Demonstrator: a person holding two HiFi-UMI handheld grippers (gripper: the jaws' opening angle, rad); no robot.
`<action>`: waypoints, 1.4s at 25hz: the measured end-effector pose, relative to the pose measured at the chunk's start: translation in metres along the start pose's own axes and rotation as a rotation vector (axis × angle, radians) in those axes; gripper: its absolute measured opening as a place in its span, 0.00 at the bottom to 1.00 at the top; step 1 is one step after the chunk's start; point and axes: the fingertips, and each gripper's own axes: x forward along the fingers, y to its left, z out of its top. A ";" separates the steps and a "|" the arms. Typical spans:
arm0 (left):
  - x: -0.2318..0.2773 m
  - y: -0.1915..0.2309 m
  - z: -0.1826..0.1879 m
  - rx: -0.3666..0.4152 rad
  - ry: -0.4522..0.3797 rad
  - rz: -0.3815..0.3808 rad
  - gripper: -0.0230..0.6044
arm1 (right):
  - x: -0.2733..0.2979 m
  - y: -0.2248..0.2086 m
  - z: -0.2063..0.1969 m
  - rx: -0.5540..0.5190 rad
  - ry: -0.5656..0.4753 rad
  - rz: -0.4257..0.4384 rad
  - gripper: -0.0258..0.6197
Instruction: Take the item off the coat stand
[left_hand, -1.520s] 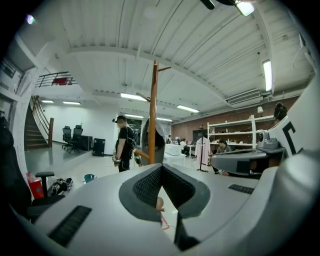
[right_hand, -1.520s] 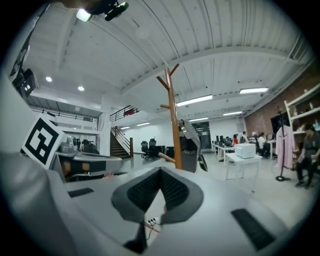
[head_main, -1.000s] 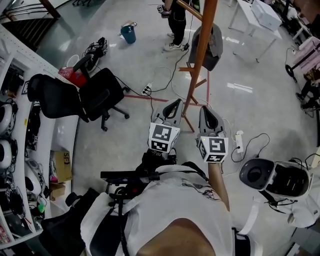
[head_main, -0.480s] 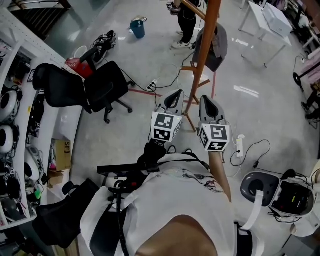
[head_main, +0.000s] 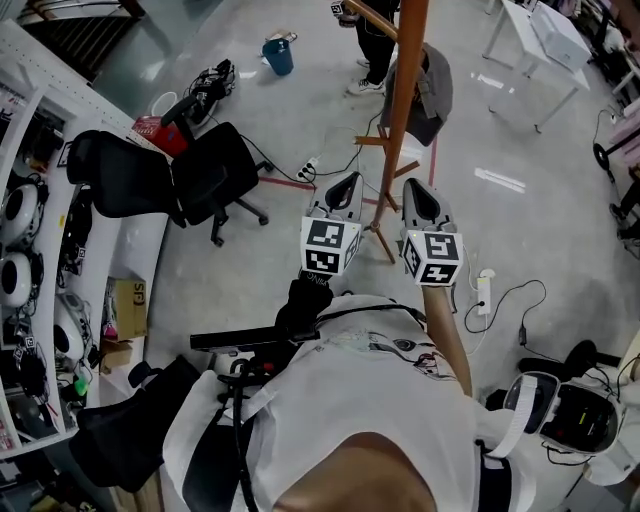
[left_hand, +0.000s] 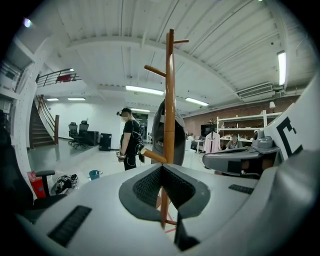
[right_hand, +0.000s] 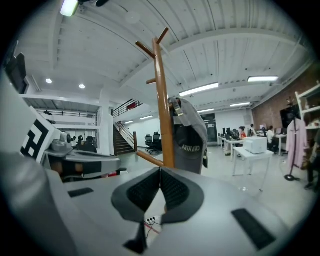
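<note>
A wooden coat stand (head_main: 403, 95) rises in front of me, also seen in the left gripper view (left_hand: 170, 105) and the right gripper view (right_hand: 163, 105). A grey cap (head_main: 430, 92) with dark lettering hangs on a peg on its far right side (right_hand: 189, 137); from the left gripper it shows mostly behind the pole (left_hand: 161, 131). My left gripper (head_main: 345, 190) and right gripper (head_main: 418, 195) are held side by side short of the stand's foot, both shut with nothing between the jaws. Neither touches the stand or the cap.
A black office chair (head_main: 170, 180) stands to the left, beside a white shelf unit (head_main: 40, 270) with helmets. A person (head_main: 375, 40) stands beyond the stand. Cables and a power strip (head_main: 485, 290) lie on the floor; white tables (head_main: 535, 40) are at the far right.
The view has drifted slightly; both grippers have risen a little toward the stand and stay shut. The white device on the floor at right has slid toward the lower corner.
</note>
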 end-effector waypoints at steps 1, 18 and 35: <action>0.002 0.001 -0.001 0.000 0.003 0.001 0.04 | 0.003 -0.004 -0.001 -0.002 0.001 -0.008 0.05; 0.006 0.017 -0.010 -0.001 0.027 0.056 0.04 | 0.075 -0.105 -0.001 0.048 0.045 -0.123 0.20; -0.007 0.032 -0.014 -0.013 0.034 0.120 0.04 | 0.123 -0.132 0.004 0.046 0.097 -0.202 0.08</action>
